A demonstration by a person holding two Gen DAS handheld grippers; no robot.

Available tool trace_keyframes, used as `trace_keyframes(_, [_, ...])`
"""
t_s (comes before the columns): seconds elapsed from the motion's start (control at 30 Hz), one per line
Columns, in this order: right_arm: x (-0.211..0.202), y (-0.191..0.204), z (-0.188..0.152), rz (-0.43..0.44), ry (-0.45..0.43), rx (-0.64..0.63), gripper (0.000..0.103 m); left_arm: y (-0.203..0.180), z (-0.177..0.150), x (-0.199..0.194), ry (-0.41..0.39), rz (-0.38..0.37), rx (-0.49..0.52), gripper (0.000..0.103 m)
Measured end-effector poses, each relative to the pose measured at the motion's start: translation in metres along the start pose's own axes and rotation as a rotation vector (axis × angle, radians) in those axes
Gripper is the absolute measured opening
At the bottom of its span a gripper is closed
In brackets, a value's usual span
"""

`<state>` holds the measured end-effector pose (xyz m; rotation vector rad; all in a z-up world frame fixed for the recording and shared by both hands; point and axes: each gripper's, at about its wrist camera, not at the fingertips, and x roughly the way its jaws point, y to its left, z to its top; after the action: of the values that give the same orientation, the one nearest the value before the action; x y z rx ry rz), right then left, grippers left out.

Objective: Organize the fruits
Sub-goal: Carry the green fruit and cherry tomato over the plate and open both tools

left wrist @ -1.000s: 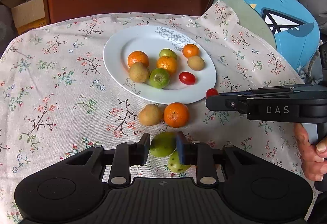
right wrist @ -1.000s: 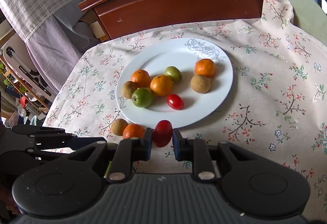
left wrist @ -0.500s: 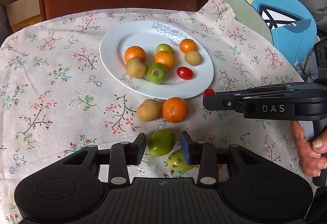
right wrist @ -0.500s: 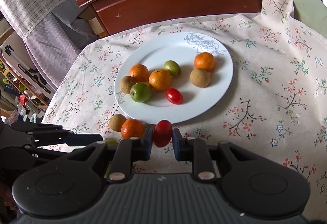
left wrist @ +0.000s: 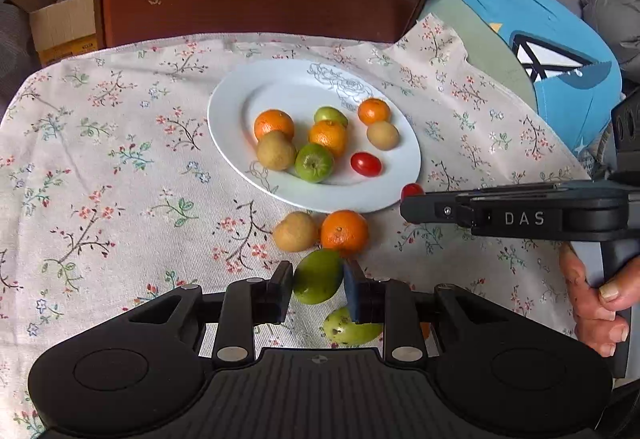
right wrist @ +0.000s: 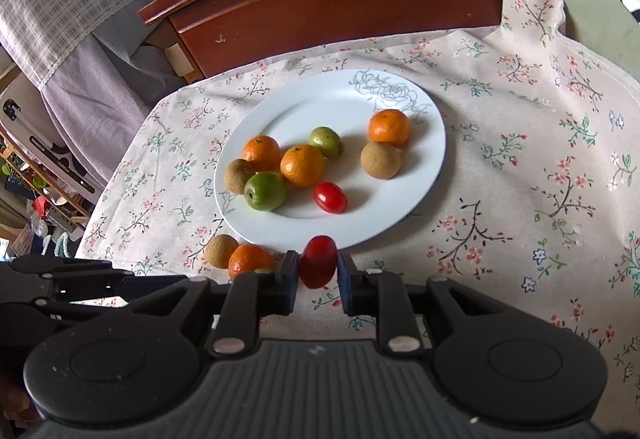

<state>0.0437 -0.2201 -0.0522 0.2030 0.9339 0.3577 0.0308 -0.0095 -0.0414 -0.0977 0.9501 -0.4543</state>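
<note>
Left wrist view first: the left gripper [left wrist: 317,285] has a green fruit [left wrist: 318,276] sitting between its fingers, both pads look pressed right up against it, so it's gripped. That fruit is on the near side of the white plate [left wrist: 240,107], just this side of an orange mandarin [left wrist: 344,232] and a brown fruit [left wrist: 295,231] that lie on the floral tablecloth [left wrist: 120,159] right at the plate's near rim. A second green fruit [left wrist: 348,329] sits even nearer, partly hidden behind the right finger. On the plate there's a bunch of mandarins, brown fruits, green ones and a cherry tomato [left wrist: 365,164]. The right gripper [left wrist: 412,205] comes in from the right, at the plate's near-right rim, with a bit of red tomato [left wrist: 411,190] showing at its tip.

Right wrist view: the right gripper [right wrist: 318,275] is pinched on that red tomato [right wrist: 319,266], narrow gap, fruit held upright between the pads just at the near edge of the plate [right wrist: 400,215]. The mandarin [right wrist: 250,260] and brown fruit [right wrist: 221,250] sit to the left of it, off the plate.
</note>
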Motion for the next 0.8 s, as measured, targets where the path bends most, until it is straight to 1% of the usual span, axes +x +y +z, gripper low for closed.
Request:
trace_keyframes(0.13, [-0.004,-0.004,0.006,-0.003,-0.029,0.022,0.021,0.010,0.015,-0.009,-0.065,0.001,-0.046,0.025])
trace_keyframes(0.27, [-0.002,-0.006,0.015,-0.014,-0.059,0.056,0.021,0.023,0.031,-0.005,-0.116,0.015,-0.100,0.025])
trace_keyframes(0.37, [0.004,-0.006,0.021,-0.018,-0.063,0.073,0.021,0.028,0.041,0.005,-0.118,0.021,-0.103,0.025])
trace_keyframes(0.53, [0.018,-0.011,0.025,-0.052,-0.055,0.111,0.021,0.042,0.052,0.023,-0.109,0.042,-0.142,0.025])
trace_keyframes(0.6, [0.024,-0.015,0.026,-0.065,-0.053,0.133,0.021,0.044,0.056,0.029,-0.109,0.053,-0.140,0.025])
trace_keyframes(0.73, [0.031,-0.017,0.030,-0.074,-0.069,0.155,0.021,0.048,0.066,0.040,-0.117,0.042,-0.152,0.025])
trace_keyframes(0.8, [0.033,-0.018,0.033,-0.062,-0.077,0.175,0.021,0.046,0.071,0.046,-0.120,0.032,-0.147,0.025])
